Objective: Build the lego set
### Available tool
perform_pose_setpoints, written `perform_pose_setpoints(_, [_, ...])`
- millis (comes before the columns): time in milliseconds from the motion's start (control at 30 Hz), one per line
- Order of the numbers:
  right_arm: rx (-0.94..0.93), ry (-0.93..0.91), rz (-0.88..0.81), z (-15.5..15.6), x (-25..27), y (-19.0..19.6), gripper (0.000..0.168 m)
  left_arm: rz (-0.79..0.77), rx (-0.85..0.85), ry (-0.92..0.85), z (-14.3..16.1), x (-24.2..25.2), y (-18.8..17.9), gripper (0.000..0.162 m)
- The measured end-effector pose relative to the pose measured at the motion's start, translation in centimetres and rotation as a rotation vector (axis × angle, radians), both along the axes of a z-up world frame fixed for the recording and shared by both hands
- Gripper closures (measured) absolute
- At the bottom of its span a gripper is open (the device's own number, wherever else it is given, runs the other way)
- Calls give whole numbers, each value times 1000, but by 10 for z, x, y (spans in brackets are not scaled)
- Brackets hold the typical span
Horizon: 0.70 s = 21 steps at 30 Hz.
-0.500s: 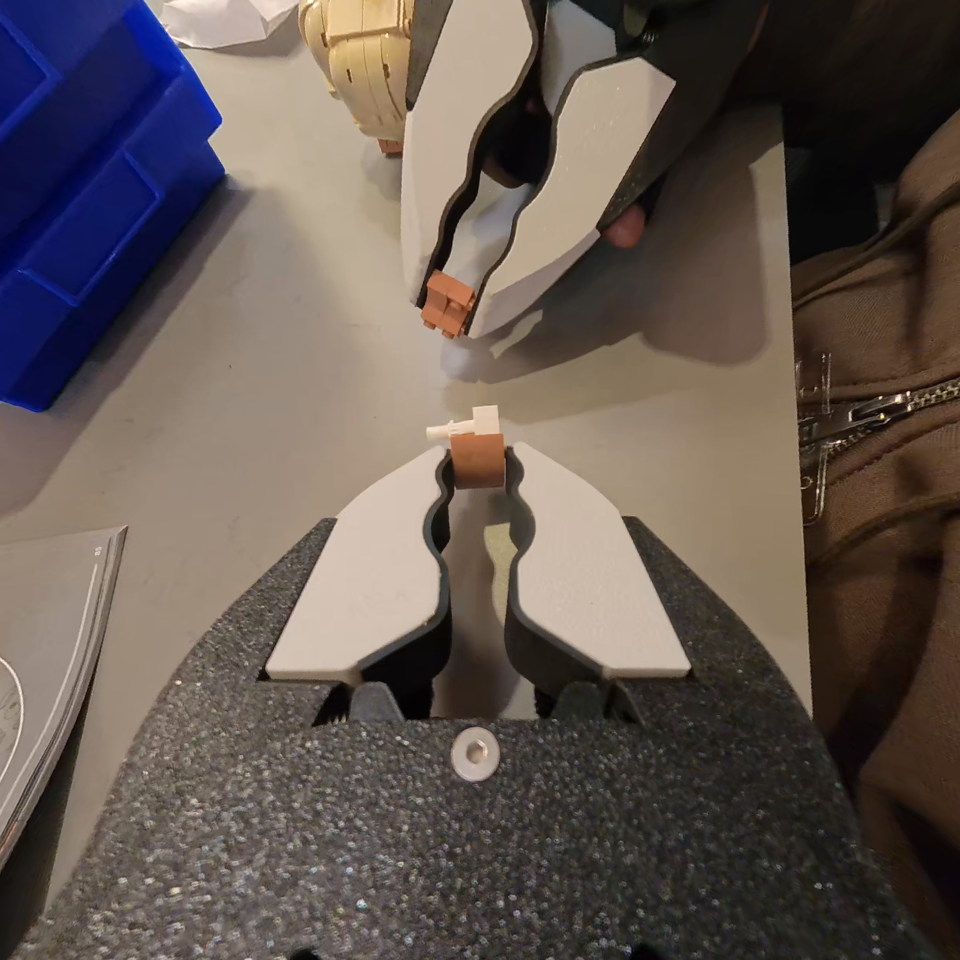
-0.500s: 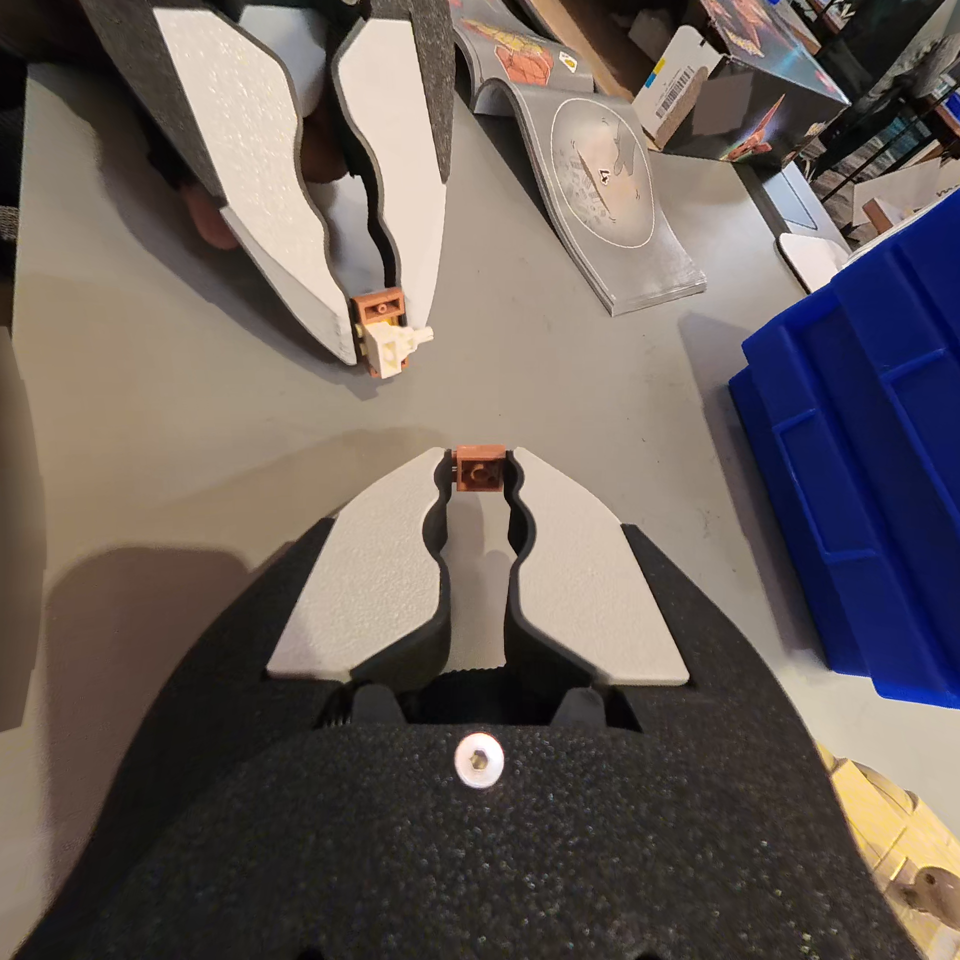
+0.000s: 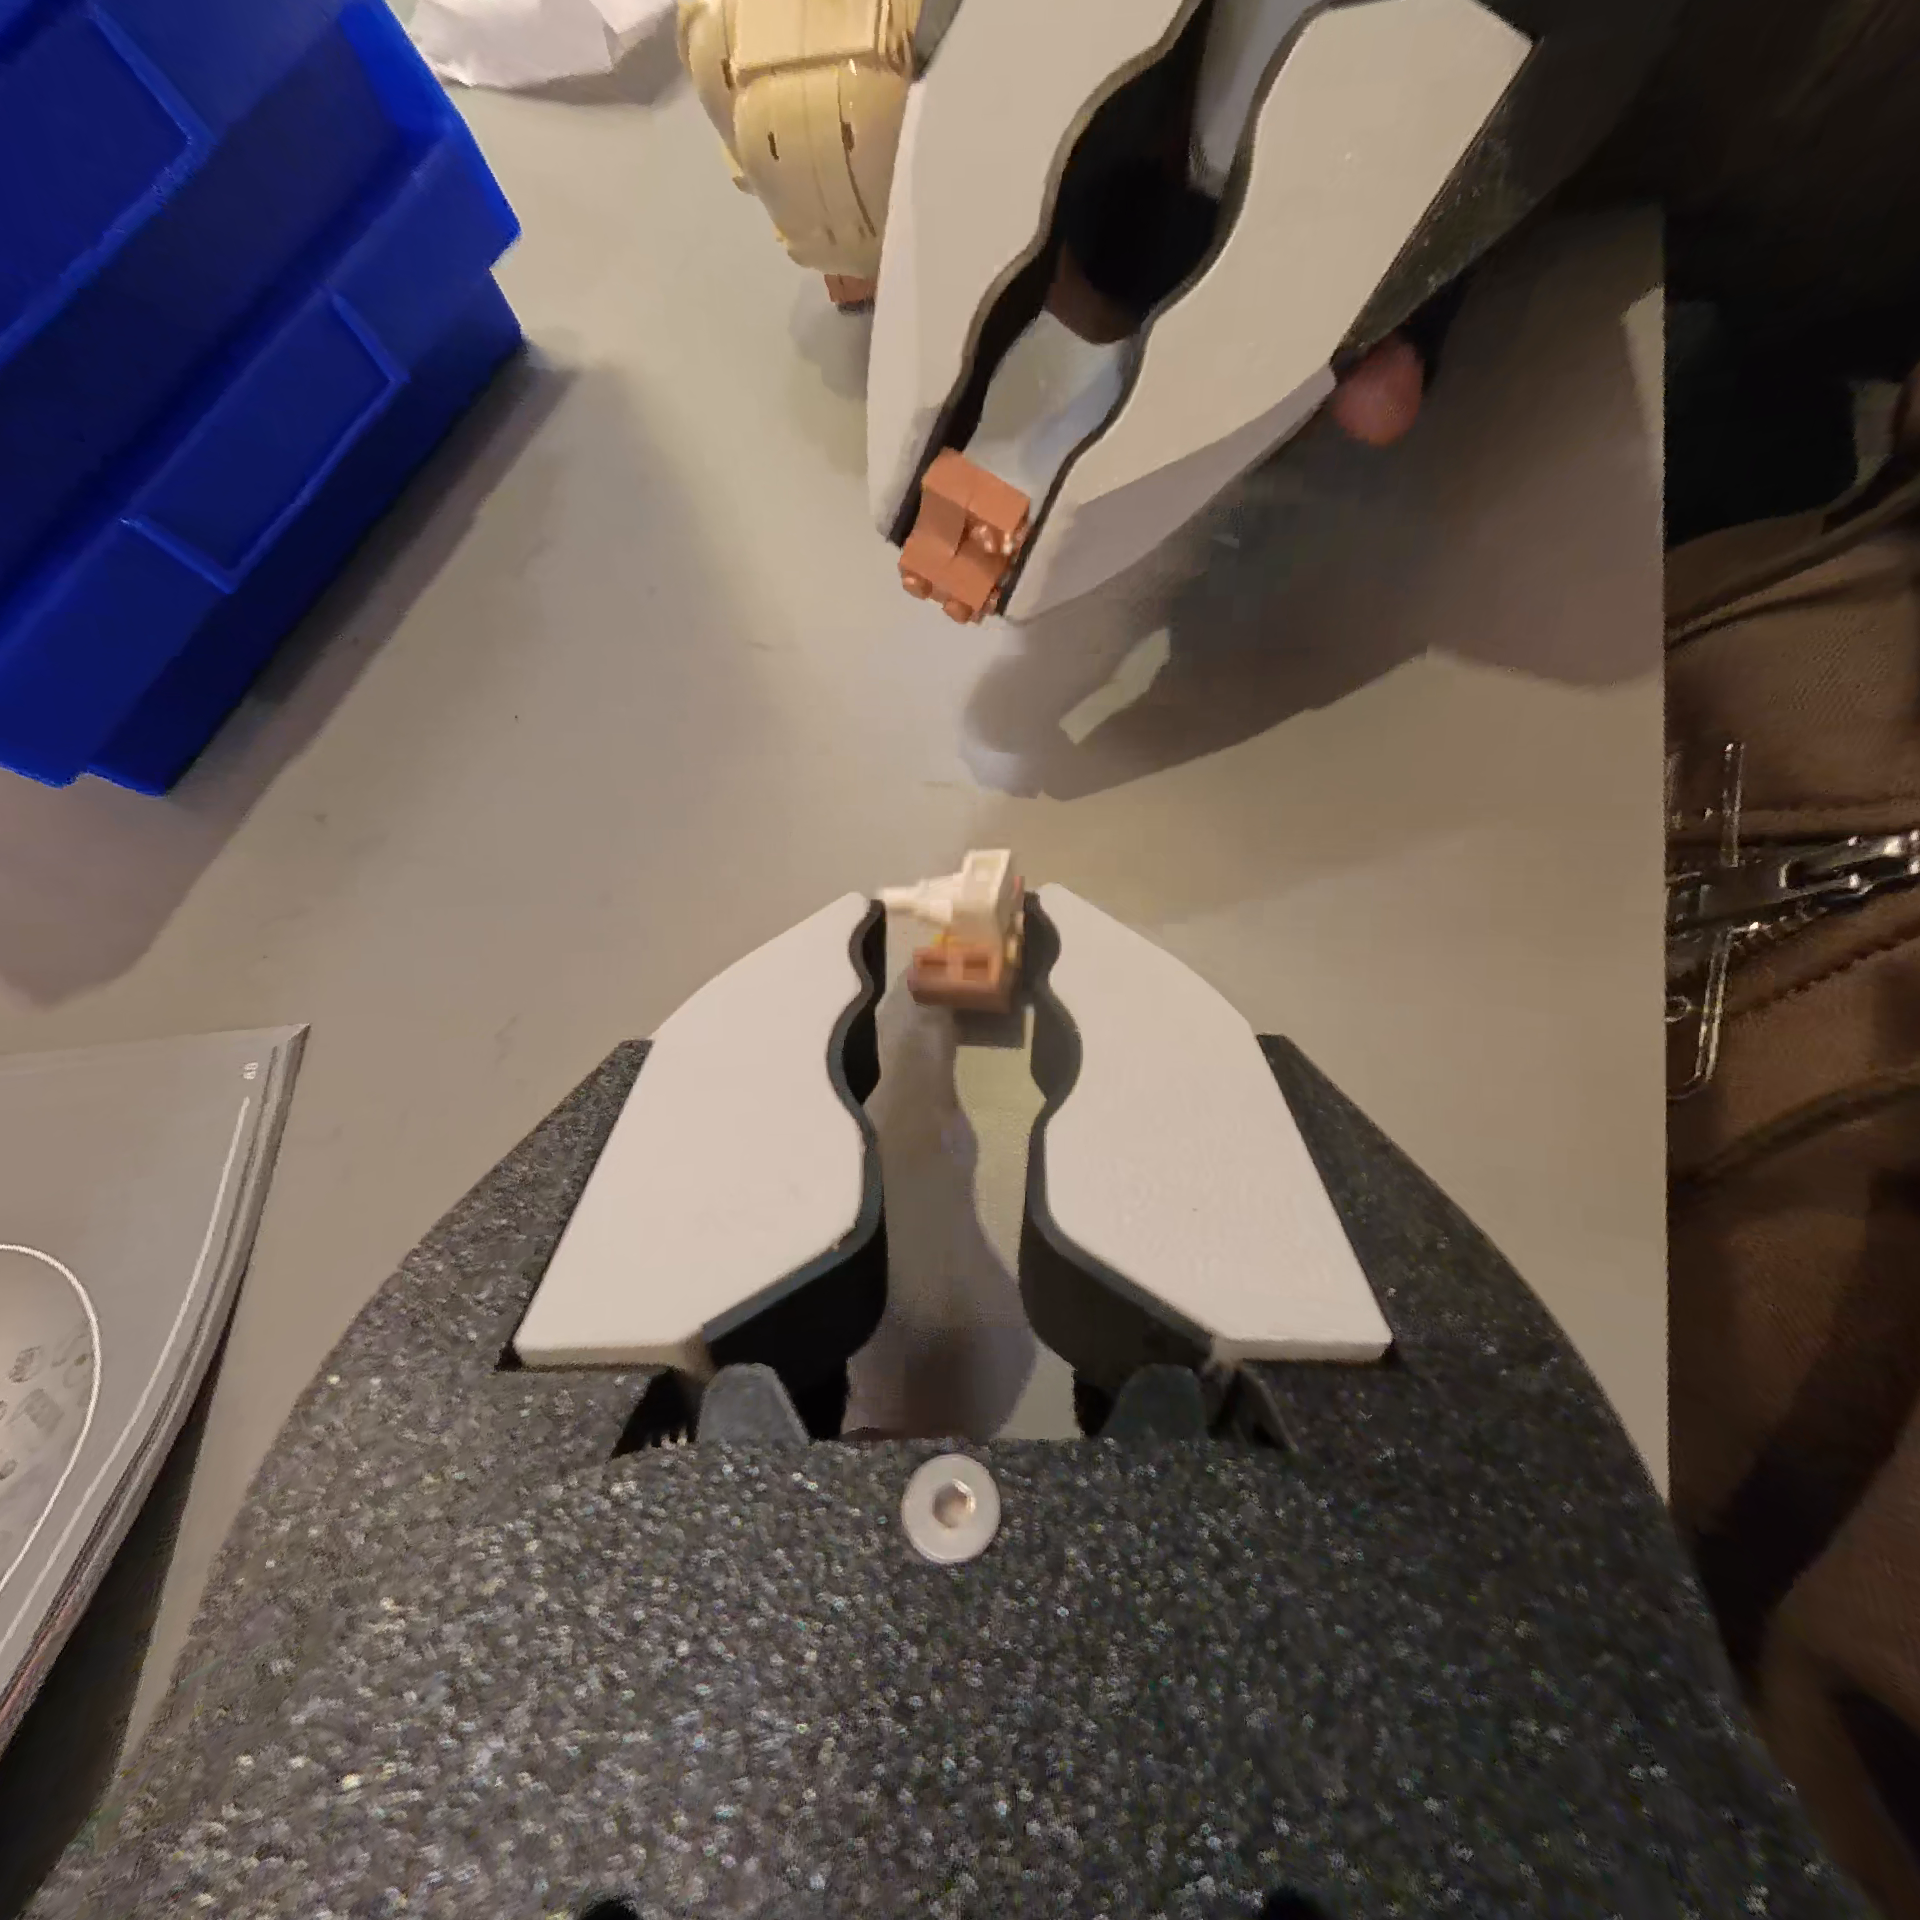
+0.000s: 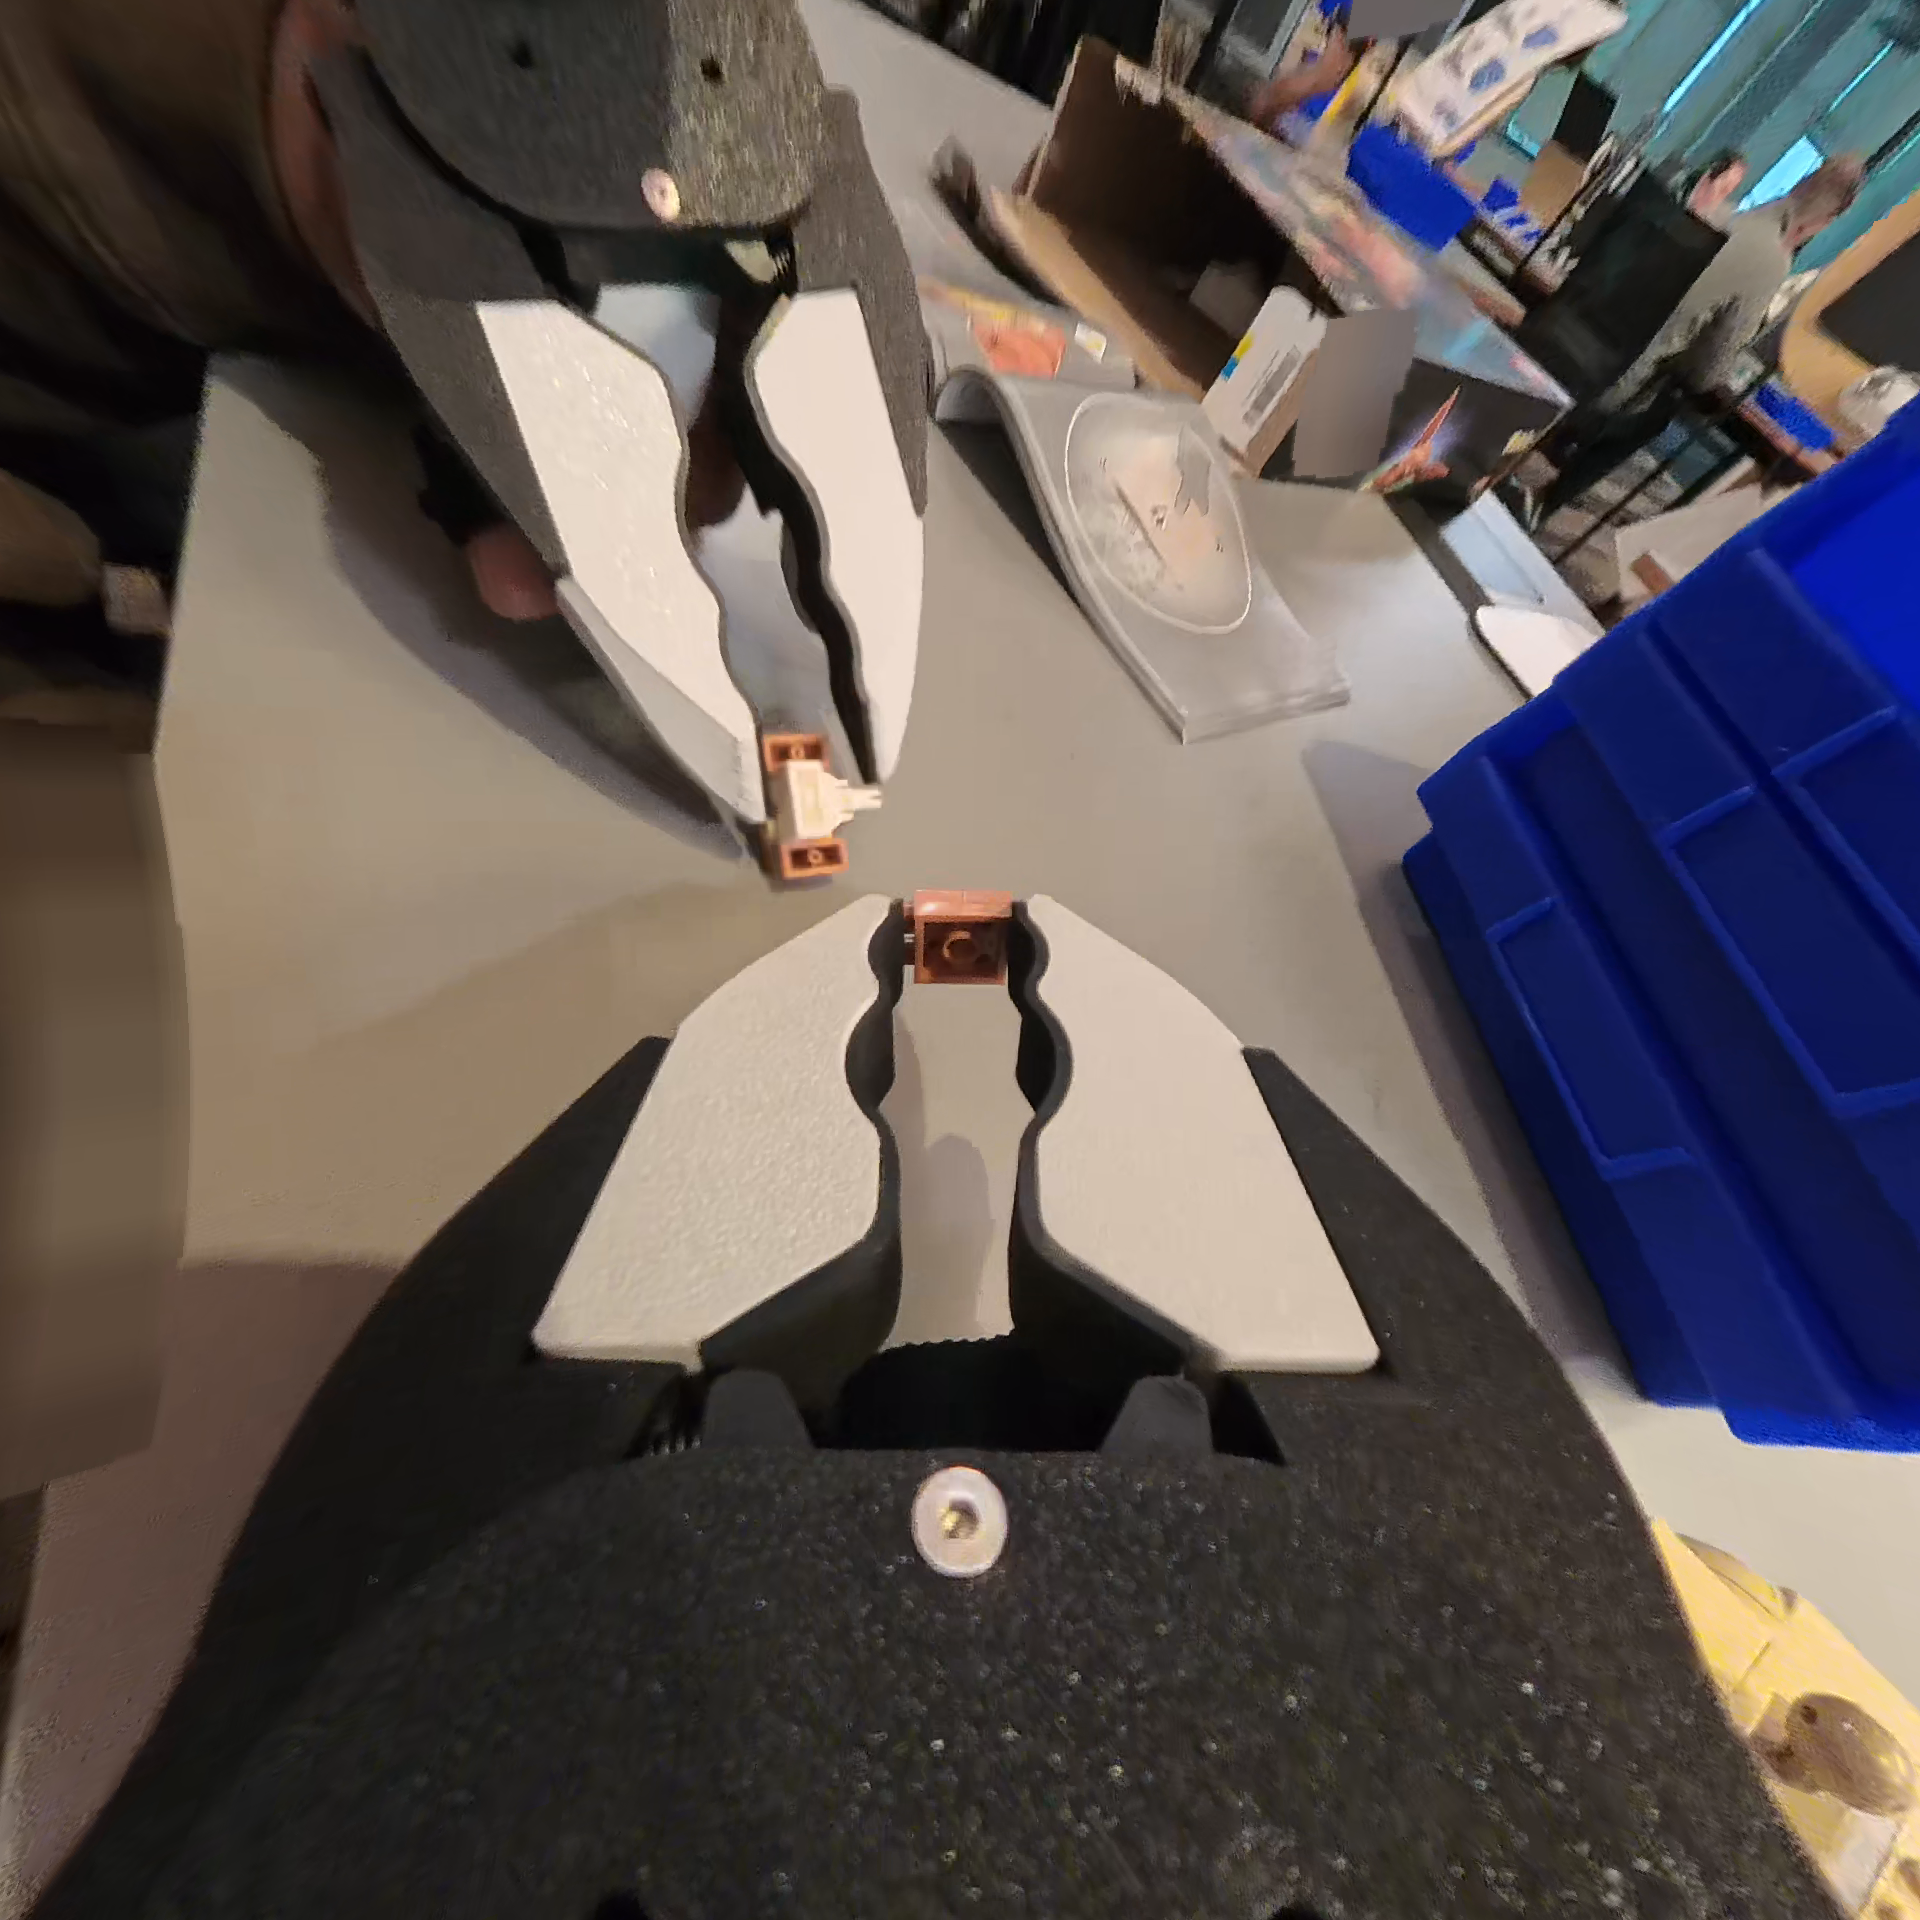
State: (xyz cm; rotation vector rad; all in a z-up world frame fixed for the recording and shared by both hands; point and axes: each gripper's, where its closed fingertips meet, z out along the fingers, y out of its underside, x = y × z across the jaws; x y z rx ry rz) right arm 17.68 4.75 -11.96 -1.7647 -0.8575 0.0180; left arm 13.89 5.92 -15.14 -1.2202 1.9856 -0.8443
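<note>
Left claw [image 3: 961, 925] is gripping a brown-and-white assembly [image 3: 971, 940] at its tips. Right claw [image 4: 961, 920] is pinching a brown brick [image 4: 958, 938]. Both are hovering over the grey surface [image 3: 623, 727], near each other, not touching. Blue bin [image 3: 208, 364] nearby.

Blue bin [image 4: 1714, 987] blocks one side (table [image 4: 468, 987] btwn grippers free).

Two wrist cameras face each other low and close over the grey table [image 3: 644, 727] — each sees the other's jaws.
</note>
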Motion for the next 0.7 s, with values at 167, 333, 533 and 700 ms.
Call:
perform_pose_setpoints(167, [85,149,70,26,-10,-7,150,-18,-185,-169,34,0,-7,133])
perform_pose_setpoints(333, [229,204,143,51,-19,-14,149,-82,-533,-277,72,3,-24,134])
perform_pose_setpoints(533, [315,125,165,54,-26,-17,150,-122,-752,-230,80,13,-38,135])
perform_pose_setpoints(700, [372,82,187,57,-32,-20,150,-132,-847,-209,82,15,-39,138])
